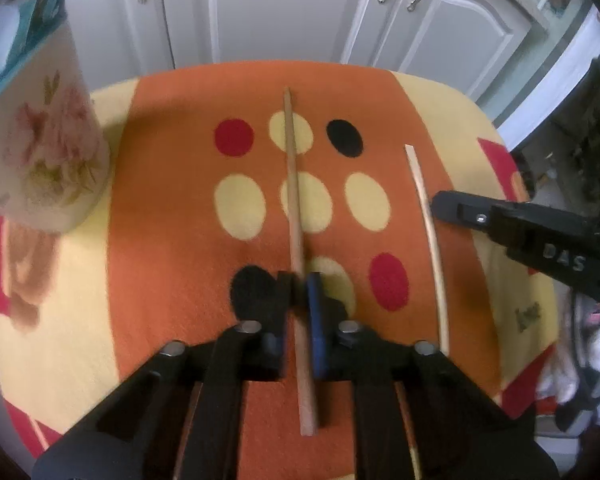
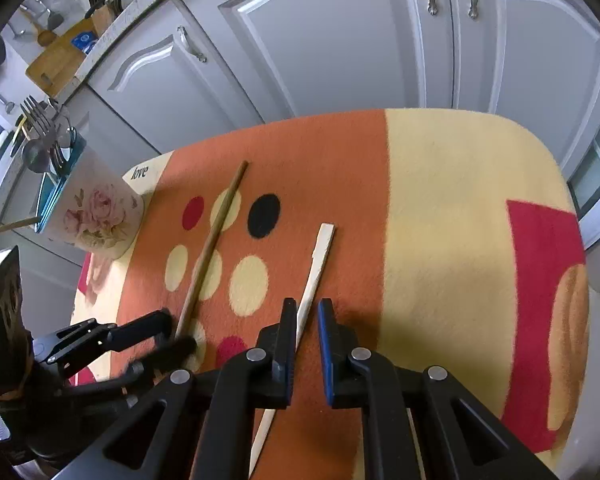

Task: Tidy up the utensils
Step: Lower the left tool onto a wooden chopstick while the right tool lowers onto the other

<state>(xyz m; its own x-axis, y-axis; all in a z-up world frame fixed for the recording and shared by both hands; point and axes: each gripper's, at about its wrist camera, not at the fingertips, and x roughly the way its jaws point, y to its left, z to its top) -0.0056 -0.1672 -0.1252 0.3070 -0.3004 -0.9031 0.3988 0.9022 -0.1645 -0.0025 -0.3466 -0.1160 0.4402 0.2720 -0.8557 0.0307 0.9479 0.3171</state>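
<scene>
My left gripper [image 1: 299,300] is clenched on the brown wooden stick [image 1: 296,216], its pads pressed to either side of the shaft near the end closest to me; the stick's long axis runs straight ahead from the jaws, across the spotted orange cloth [image 1: 172,200] towards the cabinet doors [image 1: 284,8].

My right gripper [image 2: 305,312] straddles the pale flat stick [image 2: 318,264]; the left pad touches its edge, the blue-faced pad looks a shade off it, so I judge it grasped or very nearly so; this stick too points away from me, tilted a little rightward at its far end.

The two sticks lie roughly parallel and well apart, each nearer its own hand.

The flowered holder [image 1: 44,152] stands at the cloth's left edge, forks and spoons [image 2: 44,136] already upright in it; it lies nearer my left hand, so I judge that stick goes first, lifted and tipped on end.

The brown stick is round and slender, matt wood; the pale one is thin, flat, square-tipped, likely bamboo; the cloth is fleecy and soft, so a stick may drag on its nap.
</scene>
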